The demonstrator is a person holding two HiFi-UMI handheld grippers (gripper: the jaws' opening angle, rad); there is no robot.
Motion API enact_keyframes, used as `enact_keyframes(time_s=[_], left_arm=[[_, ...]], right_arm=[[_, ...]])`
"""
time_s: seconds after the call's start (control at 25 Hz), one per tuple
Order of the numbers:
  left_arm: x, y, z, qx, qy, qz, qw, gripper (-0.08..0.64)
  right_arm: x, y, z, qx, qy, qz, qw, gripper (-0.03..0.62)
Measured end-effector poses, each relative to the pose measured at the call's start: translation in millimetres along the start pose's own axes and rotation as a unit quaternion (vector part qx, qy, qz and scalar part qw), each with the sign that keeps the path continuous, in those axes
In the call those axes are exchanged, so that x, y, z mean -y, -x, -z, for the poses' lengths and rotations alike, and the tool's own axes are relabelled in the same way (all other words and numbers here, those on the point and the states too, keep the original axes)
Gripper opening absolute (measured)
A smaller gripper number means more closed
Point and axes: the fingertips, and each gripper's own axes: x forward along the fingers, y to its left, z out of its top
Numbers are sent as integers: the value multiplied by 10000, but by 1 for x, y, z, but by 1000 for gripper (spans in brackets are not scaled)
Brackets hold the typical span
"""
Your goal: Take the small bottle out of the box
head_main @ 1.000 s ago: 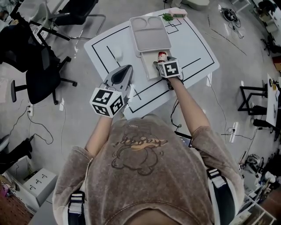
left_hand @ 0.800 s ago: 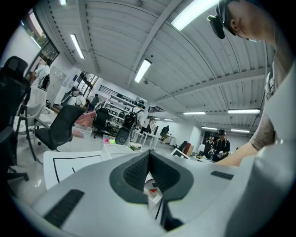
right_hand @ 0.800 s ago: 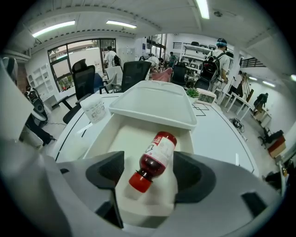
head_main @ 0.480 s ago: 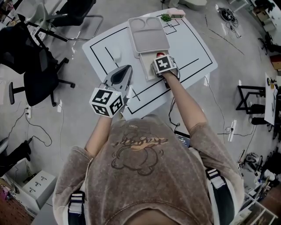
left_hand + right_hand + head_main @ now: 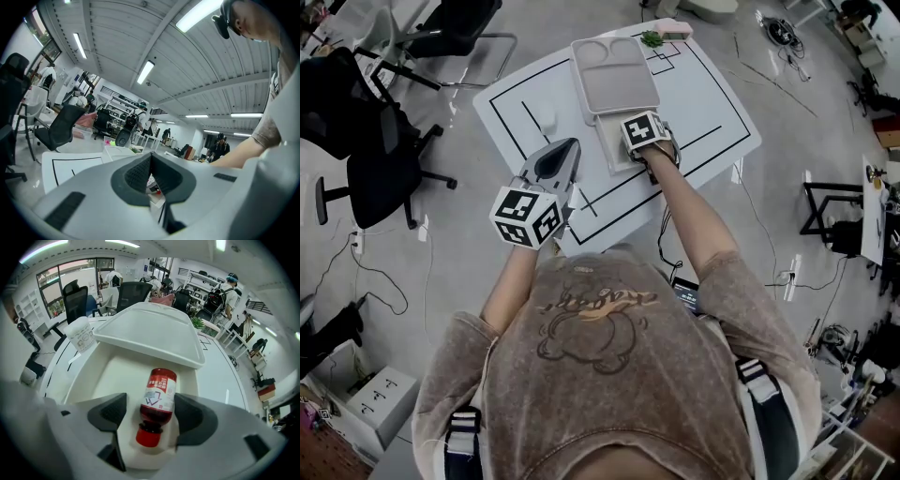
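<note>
my right gripper (image 5: 151, 414): jaws spread astride bottle (image 5: 158, 397) lying at box (image 5: 112, 376) near edge, placed to clamp it | my left gripper (image 5: 150, 164): jaws clenched, empty, parked clear

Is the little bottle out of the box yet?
Not yet. Done: the white plastic box has its lid open. In hand: the right gripper has its jaws apart either side of the small red-capped bottle, which lies inside. Left: closing, lifting it out. The left gripper is shut.
</note>
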Motion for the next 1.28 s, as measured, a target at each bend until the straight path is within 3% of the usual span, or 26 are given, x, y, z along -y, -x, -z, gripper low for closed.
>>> enact_keyframes(time_s=[0.24,0.28,0.32,0.68,0.92,1.04,1.28], left_arm=[[-3,1,0,19,16,-31,10000,8],[-4,1,0,20,21,-43,10000,8],[-4,2,-1,21,26,-54,10000,8],[-9,11,-2,42,60,-163,9998,8],[-7,11,-3,61,75,-130,9999,8],[-3,10,-1,49,73,-84,9999,8],[4,8,2,-22,38,-4,10000,8]], right_arm=[[3,-3,-2,-111,147,153,9997,300],[5,-3,-3,-98,199,222,9995,284],[8,-2,-3,-77,235,298,9993,220],[7,3,-2,6,177,105,9998,215],[-3,12,-9,316,367,-101,9988,213],[-5,22,-9,397,616,6,9973,213],[-19,53,-27,1154,912,-218,9889,213]])
